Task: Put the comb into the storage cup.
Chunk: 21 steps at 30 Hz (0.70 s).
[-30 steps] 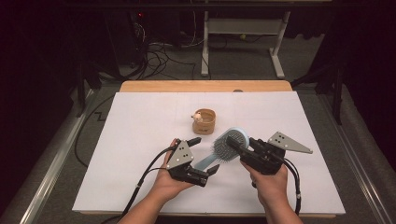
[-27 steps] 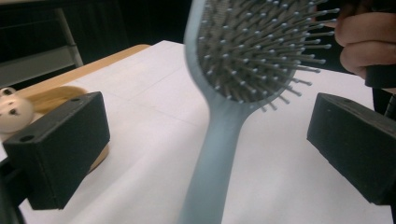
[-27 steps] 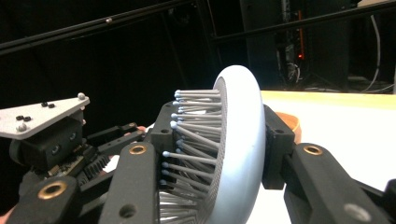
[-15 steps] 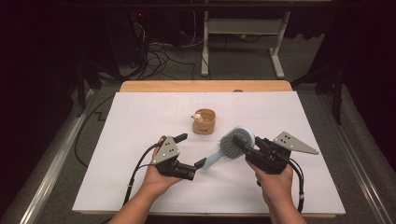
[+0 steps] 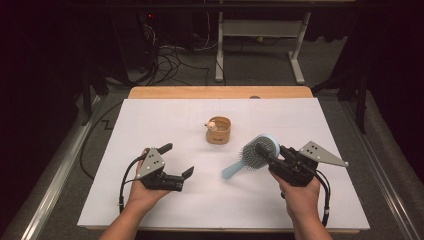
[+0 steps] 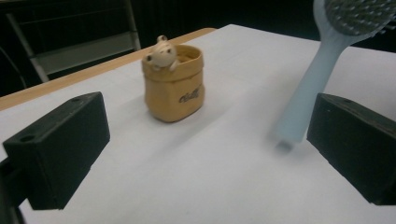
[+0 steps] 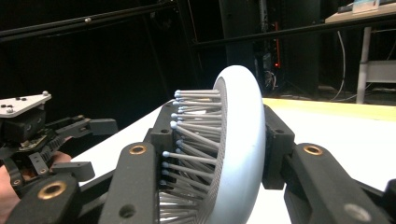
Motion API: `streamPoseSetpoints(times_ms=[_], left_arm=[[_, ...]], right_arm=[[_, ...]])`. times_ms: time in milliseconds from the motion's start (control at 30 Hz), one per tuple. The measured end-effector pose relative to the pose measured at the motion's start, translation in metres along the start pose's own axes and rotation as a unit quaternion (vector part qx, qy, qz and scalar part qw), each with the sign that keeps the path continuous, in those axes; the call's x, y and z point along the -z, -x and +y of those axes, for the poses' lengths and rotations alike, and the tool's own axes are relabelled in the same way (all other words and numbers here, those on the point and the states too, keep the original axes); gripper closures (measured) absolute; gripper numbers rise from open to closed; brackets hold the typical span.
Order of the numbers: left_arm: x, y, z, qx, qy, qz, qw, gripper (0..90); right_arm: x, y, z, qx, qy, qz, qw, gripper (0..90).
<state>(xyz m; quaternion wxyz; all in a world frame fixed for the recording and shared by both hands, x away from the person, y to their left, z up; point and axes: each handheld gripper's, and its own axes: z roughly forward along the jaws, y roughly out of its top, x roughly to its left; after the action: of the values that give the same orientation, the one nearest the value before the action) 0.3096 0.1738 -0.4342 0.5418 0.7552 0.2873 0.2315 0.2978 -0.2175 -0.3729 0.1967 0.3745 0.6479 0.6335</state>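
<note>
Pale-blue plastic hairbrush (image 5: 248, 159), round bristled head | right hand-held gripper (image 5: 264, 151) clamps head | left hand-held gripper (image 5: 176, 160) agape, empty

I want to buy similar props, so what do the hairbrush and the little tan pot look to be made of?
Hairbrush, clamped in the right gripper: probably moulded plastic, pale blue with a smooth satin sheen; thin grey pins with ball tips stand on a dark, dotted cushion.

Tan pot: shaped like a creased sack, matte mustard surface with printed lettering and a small cream figure at its rim; likely resin or ceramic, though I can't tell which.
</note>
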Motion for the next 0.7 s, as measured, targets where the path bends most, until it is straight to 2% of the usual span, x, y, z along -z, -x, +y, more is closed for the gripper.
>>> streamPoseSetpoints(times_ms=[167, 367, 567, 700], left_arm=[[0.005, -0.012, -0.011, 0.016, 0.004, 0.017, 0.9997, 0.0], [0.003, -0.015, -0.018, 0.029, 0.002, 0.016, 0.9995, 0.0], [0.008, -0.015, -0.018, 0.026, 0.009, 0.023, 0.9994, 0.0], [0.010, -0.017, -0.020, 0.031, 0.010, 0.020, 0.9993, 0.0]], right_arm=[[0.002, 0.002, 0.001, 0.004, 0.003, -0.005, 1.0000, 60.3], [0.005, 0.003, 0.001, 0.013, 0.002, -0.011, 0.9999, 60.2], [0.006, 0.004, 0.000, 0.021, 0.002, -0.018, 0.9996, 60.1], [0.010, 0.008, 0.001, 0.020, 0.006, -0.022, 0.9995, 60.1]])
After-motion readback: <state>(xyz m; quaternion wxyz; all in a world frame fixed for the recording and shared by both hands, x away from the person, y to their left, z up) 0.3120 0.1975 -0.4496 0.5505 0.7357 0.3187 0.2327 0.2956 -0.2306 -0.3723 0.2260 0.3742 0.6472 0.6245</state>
